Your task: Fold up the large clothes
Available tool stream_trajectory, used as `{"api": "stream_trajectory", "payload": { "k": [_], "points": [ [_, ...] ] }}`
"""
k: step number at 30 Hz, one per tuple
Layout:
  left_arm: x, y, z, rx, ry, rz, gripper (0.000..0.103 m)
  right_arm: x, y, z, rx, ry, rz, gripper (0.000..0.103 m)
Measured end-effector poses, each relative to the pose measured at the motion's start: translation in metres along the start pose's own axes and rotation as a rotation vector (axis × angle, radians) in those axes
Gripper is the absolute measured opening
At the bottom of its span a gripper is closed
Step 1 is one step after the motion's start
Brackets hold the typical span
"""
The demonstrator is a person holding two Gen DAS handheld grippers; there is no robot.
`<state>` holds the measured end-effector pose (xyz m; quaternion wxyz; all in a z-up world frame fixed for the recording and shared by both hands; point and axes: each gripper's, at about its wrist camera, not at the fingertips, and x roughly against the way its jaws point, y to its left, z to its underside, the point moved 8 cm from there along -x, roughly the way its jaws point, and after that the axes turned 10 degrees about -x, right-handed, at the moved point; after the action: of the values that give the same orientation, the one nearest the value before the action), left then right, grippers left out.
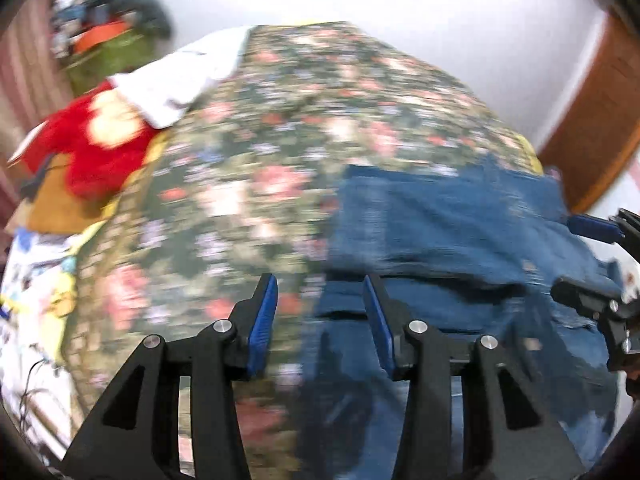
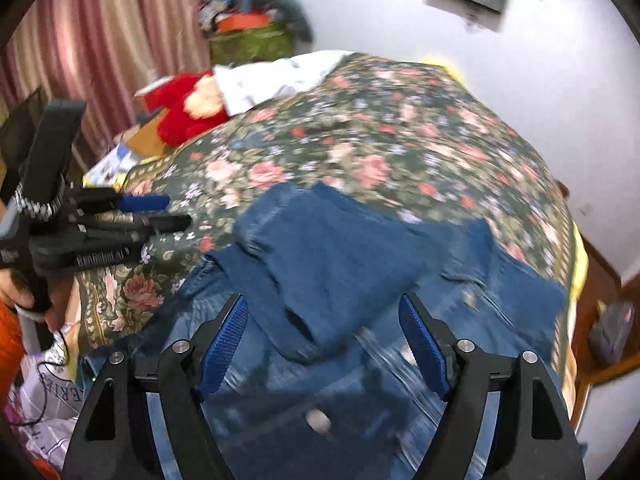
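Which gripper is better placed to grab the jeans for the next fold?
Probably the right gripper: open, hovering squarely over the jeans. The left gripper, also open, straddles their edge, half over the floral bedspread.

bed, floral cover | on it: blue jeans, white cloth, red plush toy

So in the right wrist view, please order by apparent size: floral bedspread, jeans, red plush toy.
1. Floral bedspread
2. Jeans, though nearness to the camera enlarges them
3. Red plush toy, clearly smallest and farthest
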<state>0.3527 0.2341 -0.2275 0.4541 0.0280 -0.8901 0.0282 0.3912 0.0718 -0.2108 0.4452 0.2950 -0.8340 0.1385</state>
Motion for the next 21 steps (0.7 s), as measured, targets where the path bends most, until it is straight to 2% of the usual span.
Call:
{"api": "stream_trajectory", "payload": {
  "k": [5,9,12,15,17,19,21],
  "points": [
    [-0.005,0.041,0.023,0.031,0.023,-0.044,0.044,-0.064,0.041,-0.009,0.116,0.100,0.021,0.077],
    [-0.018,0.050,0.031,0.016,0.044,-0.044,0.044,-0.121,0.052,-0.008,0.192,0.188,0.101,0.077],
    [-0.031,0.048,0.033,0.009,0.055,-0.017,0.044,-0.145,0.047,-0.007,0.215,0.204,0.146,0.077],
    [-0.043,0.041,0.029,0.001,0.062,0.011,0.044,-0.157,0.042,-0.005,0.190,0.189,0.134,0.077],
    [-0.052,0.035,0.026,-0.001,0.066,0.026,0.044,-0.155,0.040,-0.008,0.170,0.158,0.116,0.071],
    [-0.061,0.028,0.022,-0.002,0.073,0.044,0.044,-0.153,0.042,-0.010,0.152,0.144,0.082,0.055],
    [-0.070,0.019,0.019,0.002,0.083,0.074,0.044,-0.147,0.045,-0.013,0.157,0.114,0.075,0.046]
  ]
}}
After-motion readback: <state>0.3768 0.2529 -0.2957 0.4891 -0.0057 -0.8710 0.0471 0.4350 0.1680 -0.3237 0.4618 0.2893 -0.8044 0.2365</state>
